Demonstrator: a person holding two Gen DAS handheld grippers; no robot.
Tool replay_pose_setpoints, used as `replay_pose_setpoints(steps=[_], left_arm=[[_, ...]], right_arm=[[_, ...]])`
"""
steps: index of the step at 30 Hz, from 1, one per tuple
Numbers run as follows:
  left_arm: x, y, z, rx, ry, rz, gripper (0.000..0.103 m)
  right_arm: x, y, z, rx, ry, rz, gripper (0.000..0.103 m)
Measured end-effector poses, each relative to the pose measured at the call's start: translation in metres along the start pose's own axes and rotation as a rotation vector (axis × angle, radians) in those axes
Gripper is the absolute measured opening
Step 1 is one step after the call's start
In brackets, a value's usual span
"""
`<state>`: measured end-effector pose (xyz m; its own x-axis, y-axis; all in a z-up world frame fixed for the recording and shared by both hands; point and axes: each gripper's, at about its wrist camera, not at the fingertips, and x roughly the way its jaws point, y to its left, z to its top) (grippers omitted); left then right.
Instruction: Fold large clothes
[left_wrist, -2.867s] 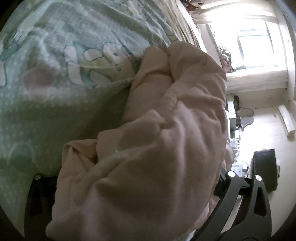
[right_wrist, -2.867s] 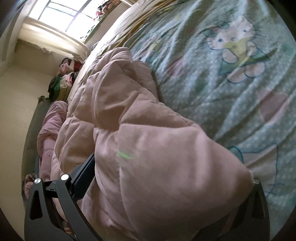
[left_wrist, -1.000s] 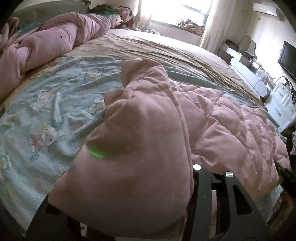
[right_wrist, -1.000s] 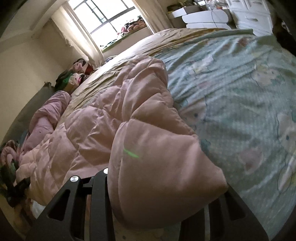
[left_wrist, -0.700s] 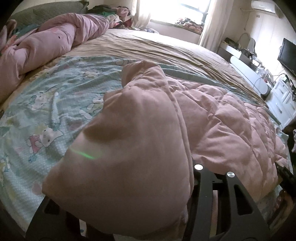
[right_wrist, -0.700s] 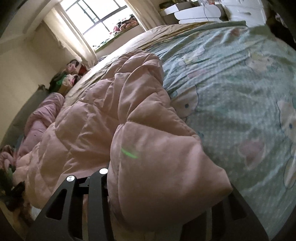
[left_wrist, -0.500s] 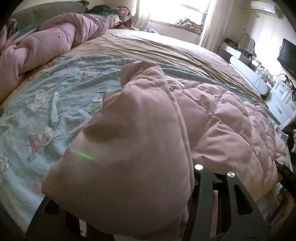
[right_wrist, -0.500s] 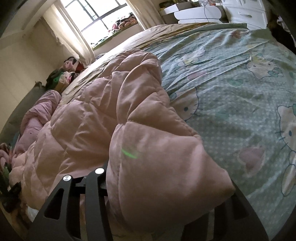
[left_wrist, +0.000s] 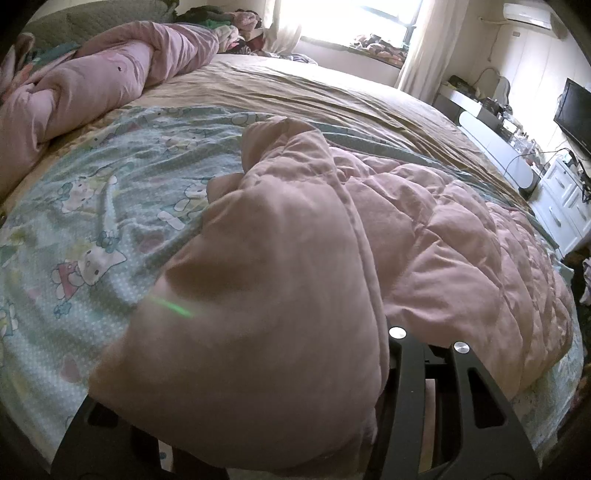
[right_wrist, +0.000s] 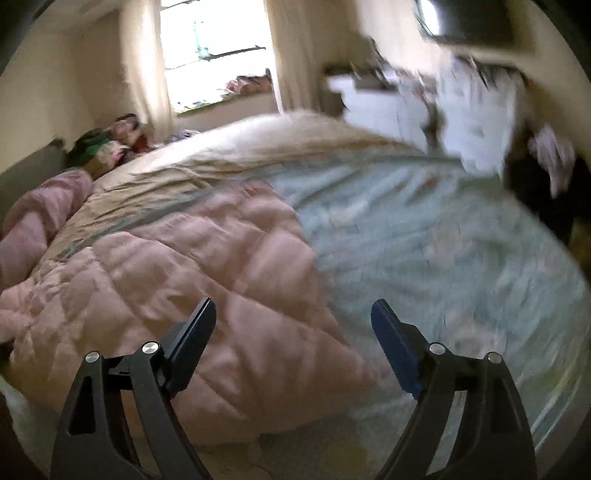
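A large pink quilted coat (left_wrist: 424, 236) lies on the bed's cartoon-print sheet (left_wrist: 96, 192). My left gripper (left_wrist: 258, 424) is shut on a thick fold of the coat, which bulges over the fingers and hides them. In the right wrist view the coat (right_wrist: 192, 280) lies flat on the sheet (right_wrist: 424, 243). My right gripper (right_wrist: 293, 310) is open and empty, just above the coat's near edge. That view is blurred by motion.
A rolled pink duvet (left_wrist: 92, 77) lies at the bed's far left. A tan blanket (left_wrist: 314, 92) covers the far half. White drawers (left_wrist: 565, 206), a TV (left_wrist: 574, 110) and a window (right_wrist: 207, 48) stand beyond the bed. Clothes (right_wrist: 107, 144) are piled at the headboard.
My right gripper has let go of the coat fold, opened and swung up and back. The coat on that side has dropped flat. My left gripper still holds its fold.
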<state>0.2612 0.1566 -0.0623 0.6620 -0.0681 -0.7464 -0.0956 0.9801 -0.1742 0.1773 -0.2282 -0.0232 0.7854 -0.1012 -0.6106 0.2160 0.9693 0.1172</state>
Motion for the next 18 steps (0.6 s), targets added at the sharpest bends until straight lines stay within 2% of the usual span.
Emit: replay_pose_setpoints(steps=[3,7,10,12,13,14,18], left_arm=[[0.0,0.0,0.0,0.001,0.001,0.001,0.043],[-0.001,0.002,-0.001,0.005,0.002,0.0,0.043],[-0.001,0.001,-0.001,0.005,0.003,0.002,0.045],[-0.002,0.002,-0.002,0.007,0.004,0.003,0.045],[-0.002,0.002,-0.002,0.008,0.003,0.004,0.047],[-0.002,0.002,-0.002,0.006,0.003,0.005,0.047],[-0.007,0.002,-0.003,0.006,0.004,0.003,0.053]], right_arm=[[0.001,0.026,0.008,-0.086,0.005,0.049,0.087],[0.017,0.073,0.01,-0.198,0.083,0.138,0.088],[0.034,0.1,0.006,-0.245,0.16,0.164,0.088],[0.05,0.113,0.0,-0.275,0.235,0.141,0.094],[0.063,0.115,-0.007,-0.281,0.299,0.123,0.096],[0.07,0.114,-0.012,-0.261,0.328,0.127,0.098],[0.086,0.099,-0.019,-0.182,0.37,0.17,0.099]])
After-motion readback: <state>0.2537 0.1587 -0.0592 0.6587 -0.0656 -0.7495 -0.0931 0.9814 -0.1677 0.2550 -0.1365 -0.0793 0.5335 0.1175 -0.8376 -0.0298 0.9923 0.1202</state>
